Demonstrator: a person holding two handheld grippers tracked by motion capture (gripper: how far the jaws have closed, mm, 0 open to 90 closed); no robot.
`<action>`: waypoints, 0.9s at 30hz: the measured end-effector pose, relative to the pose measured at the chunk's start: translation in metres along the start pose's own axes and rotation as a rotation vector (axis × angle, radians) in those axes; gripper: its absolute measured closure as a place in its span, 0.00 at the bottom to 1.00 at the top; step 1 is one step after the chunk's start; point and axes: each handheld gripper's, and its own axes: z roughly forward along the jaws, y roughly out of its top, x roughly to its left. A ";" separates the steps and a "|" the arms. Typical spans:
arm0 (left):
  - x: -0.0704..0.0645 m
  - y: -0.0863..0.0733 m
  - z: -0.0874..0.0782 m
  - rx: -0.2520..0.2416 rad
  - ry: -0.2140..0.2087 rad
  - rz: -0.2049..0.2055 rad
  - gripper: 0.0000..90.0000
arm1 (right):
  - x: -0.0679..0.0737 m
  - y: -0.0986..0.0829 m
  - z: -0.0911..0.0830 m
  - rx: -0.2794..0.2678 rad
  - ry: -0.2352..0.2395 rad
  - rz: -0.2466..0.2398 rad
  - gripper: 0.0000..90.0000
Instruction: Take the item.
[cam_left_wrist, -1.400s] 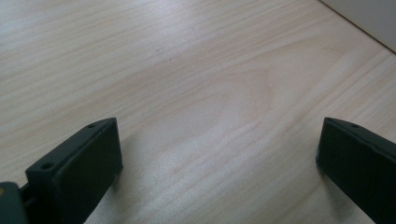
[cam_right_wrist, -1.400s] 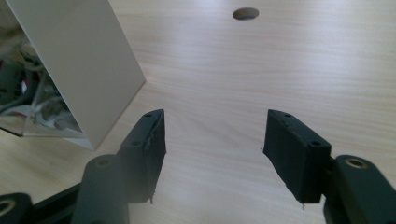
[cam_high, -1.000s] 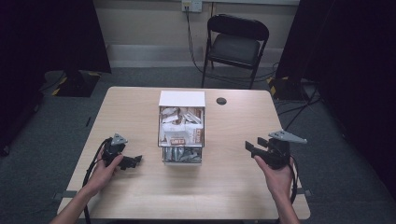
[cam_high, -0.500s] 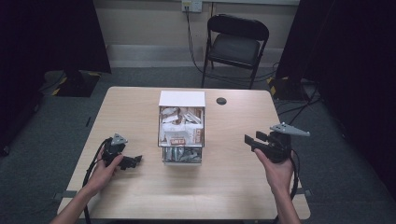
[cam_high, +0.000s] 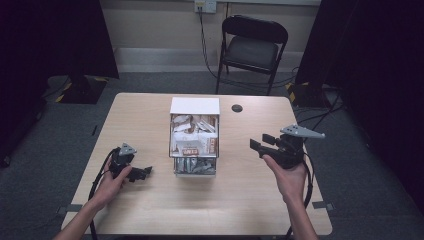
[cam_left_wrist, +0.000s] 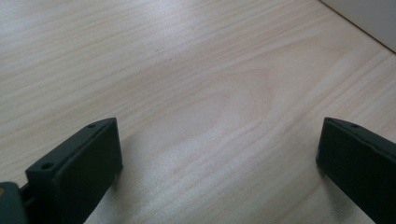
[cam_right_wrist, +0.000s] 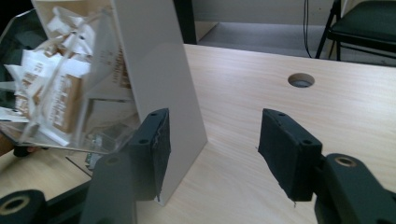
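so there's a clear bin (cam_high: 194, 142) with a white back panel sitting mid counter (cam_high: 150, 210), stuffed with little snack packets (cam_high: 194, 131), and it sits between the two hands. the right tongs (cam_high: 256, 143) are held up off the wood just to the bin's right, pointing at its side, jaws apart with nothing between them. in the right gripper view the bin (cam_right_wrist: 93, 88) looks tipped, but that's probably just the hand being rolled, since from above it stands straight. my guess is the right hand is lining up to either steady the wall or go over the top for a packet. the left tongs (cam_high: 145, 172) rest low on the counter, a bit apart from the bin's front left corner, and the left gripper view shows the jaws wide apart over bare wood (cam_left_wrist: 210, 93), gripping nothing. looks like that side is just parked, ready to brace the bin if it slides. there's a cable hole (cam_high: 237, 108) behind the bin and a folding chair (cam_high: 252, 47) past the far edge, neither in the way.
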 end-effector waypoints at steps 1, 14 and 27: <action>0.000 0.000 0.000 0.000 -0.001 0.000 0.00 | 0.005 0.003 0.000 -0.004 0.015 -0.009 0.49; 0.000 0.000 0.000 0.000 0.001 0.000 0.00 | 0.039 0.023 0.002 -0.045 0.123 -0.067 0.55; 0.000 0.000 0.000 0.000 0.002 0.000 0.00 | 0.072 0.038 0.005 -0.065 0.225 -0.143 0.59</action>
